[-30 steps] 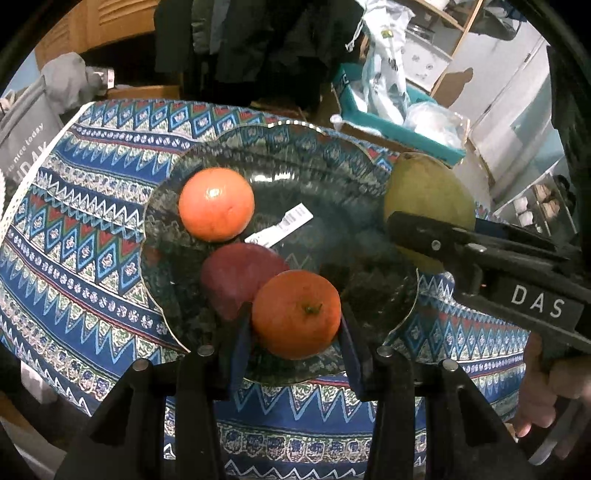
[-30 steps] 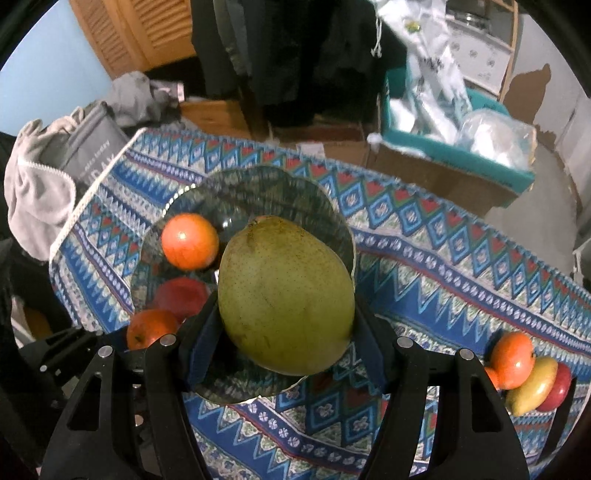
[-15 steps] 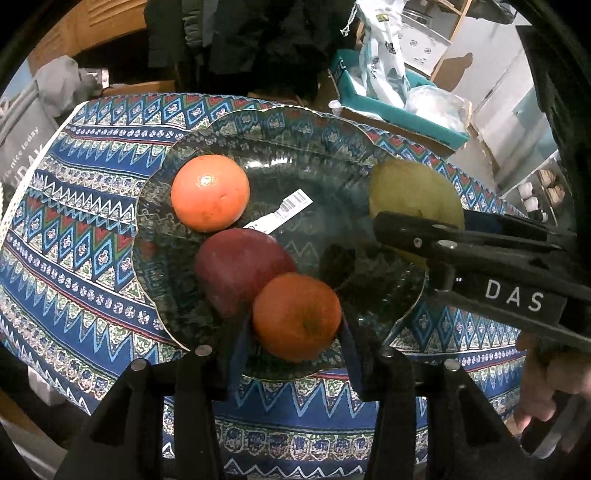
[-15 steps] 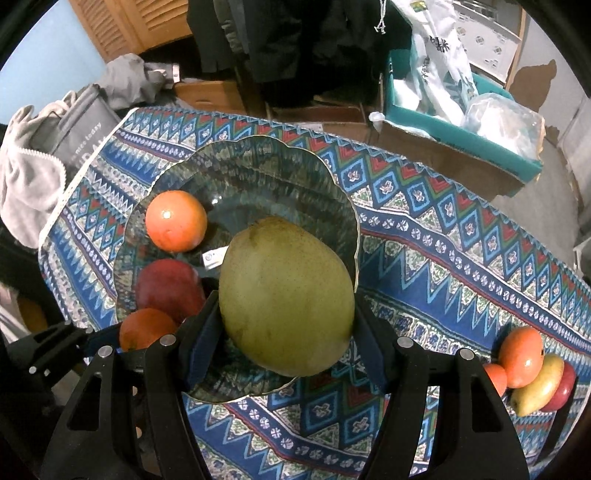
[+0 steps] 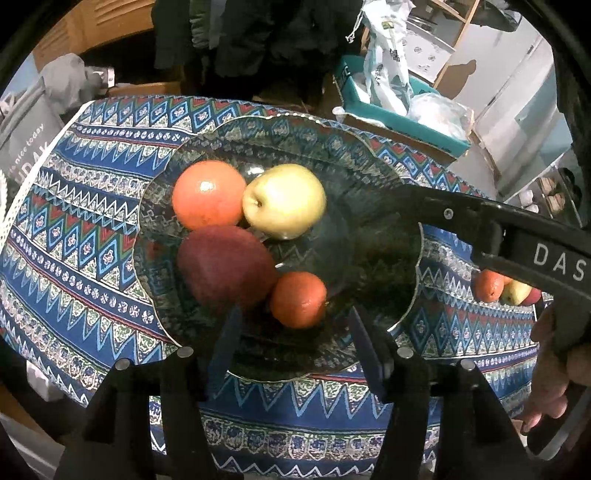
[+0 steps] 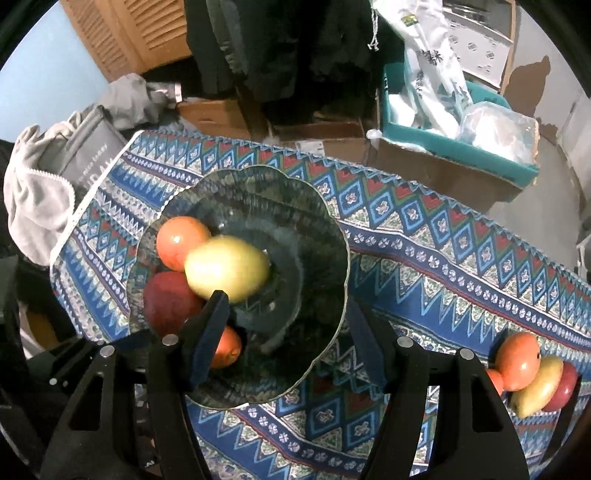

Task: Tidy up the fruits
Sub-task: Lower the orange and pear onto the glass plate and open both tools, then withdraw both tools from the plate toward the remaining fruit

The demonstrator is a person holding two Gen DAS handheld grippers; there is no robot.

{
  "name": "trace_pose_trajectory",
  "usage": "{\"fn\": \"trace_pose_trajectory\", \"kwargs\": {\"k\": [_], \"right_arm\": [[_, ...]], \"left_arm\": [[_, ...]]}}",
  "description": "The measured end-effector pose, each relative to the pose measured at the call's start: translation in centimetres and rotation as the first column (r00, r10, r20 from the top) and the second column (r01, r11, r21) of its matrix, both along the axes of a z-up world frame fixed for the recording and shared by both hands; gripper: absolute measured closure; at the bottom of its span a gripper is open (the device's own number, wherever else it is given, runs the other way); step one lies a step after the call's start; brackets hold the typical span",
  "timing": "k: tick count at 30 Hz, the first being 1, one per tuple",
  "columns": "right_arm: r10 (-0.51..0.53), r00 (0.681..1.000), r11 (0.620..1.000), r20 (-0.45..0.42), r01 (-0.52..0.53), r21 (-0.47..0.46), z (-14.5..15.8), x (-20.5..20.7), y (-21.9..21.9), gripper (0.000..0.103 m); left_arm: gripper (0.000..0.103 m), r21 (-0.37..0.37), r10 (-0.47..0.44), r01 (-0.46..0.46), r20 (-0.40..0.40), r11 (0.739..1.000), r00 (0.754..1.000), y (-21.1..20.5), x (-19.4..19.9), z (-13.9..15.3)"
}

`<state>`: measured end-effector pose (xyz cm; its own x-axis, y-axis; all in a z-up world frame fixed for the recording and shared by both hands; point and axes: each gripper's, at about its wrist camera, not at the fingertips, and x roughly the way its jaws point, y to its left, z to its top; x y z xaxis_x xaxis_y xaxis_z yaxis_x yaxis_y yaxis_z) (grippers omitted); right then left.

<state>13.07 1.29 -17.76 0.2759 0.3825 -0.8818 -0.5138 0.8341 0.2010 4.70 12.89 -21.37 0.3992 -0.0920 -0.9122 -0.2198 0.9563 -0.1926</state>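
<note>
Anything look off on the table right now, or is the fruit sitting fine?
Nothing spilled or damaged. Four fruits sit bunched on the left side of the glass plate. A small cluster of fruit remains loose on the cloth at the table's right edge. Both tongs are open and empty.

Patterned blue tablecloth (image 6: 424,280) covered the table. Behind it stood a cardboard box (image 6: 436,170) holding a teal tray (image 6: 461,146) of white plastic bags (image 6: 436,66). A grey hooded garment (image 6: 33,195) and dark hanging clothes (image 6: 280,48) lay beyond, beside louvred wooden doors (image 6: 140,33).
</note>
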Motion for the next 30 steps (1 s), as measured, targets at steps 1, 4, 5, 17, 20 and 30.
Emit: {"fn": "trace_pose_trajectory", "kwargs": {"k": [1, 4, 5, 17, 20, 30], "right_arm": [[-0.003, 1.000, 1.000, 0.007, 0.003, 0.000, 0.2, 0.0, -0.1, 0.035], [-0.017, 0.999, 1.000, 0.031, 0.018, -0.003, 0.9, -0.2, -0.6, 0.035], [-0.022, 0.999, 1.000, 0.040, 0.022, -0.002, 1.1, -0.2, -0.8, 0.035], [-0.087, 0.984, 0.996, 0.156, 0.089, -0.008, 5.1, -1.0, -4.2, 0.034], [-0.102, 0.977, 0.995, 0.185, 0.105, -0.004, 6.1, -1.4, -5.3, 0.032], [-0.155, 0.957, 0.987, 0.245, 0.158, 0.006, 8.5, -2.6, -9.5, 0.024]], "left_arm": [[0.041, -0.003, 0.001, -0.001, 0.005, 1.000, 1.000, -0.1, 0.0, 0.2], [0.041, -0.004, 0.002, -0.002, 0.021, 1.000, 1.000, -0.2, 0.1, 0.8], [0.041, -0.002, 0.001, -0.001, 0.028, 1.000, 1.000, -0.3, 0.1, 1.1], [0.033, 0.009, -0.018, 0.017, 0.100, 1.000, 0.995, -1.7, 0.2, 4.0], [0.033, 0.021, -0.038, 0.036, 0.112, 0.999, 0.993, -2.5, 0.3, 4.5], [0.027, 0.042, -0.089, 0.083, 0.161, 0.996, 0.983, -5.4, 0.4, 6.5]]}}
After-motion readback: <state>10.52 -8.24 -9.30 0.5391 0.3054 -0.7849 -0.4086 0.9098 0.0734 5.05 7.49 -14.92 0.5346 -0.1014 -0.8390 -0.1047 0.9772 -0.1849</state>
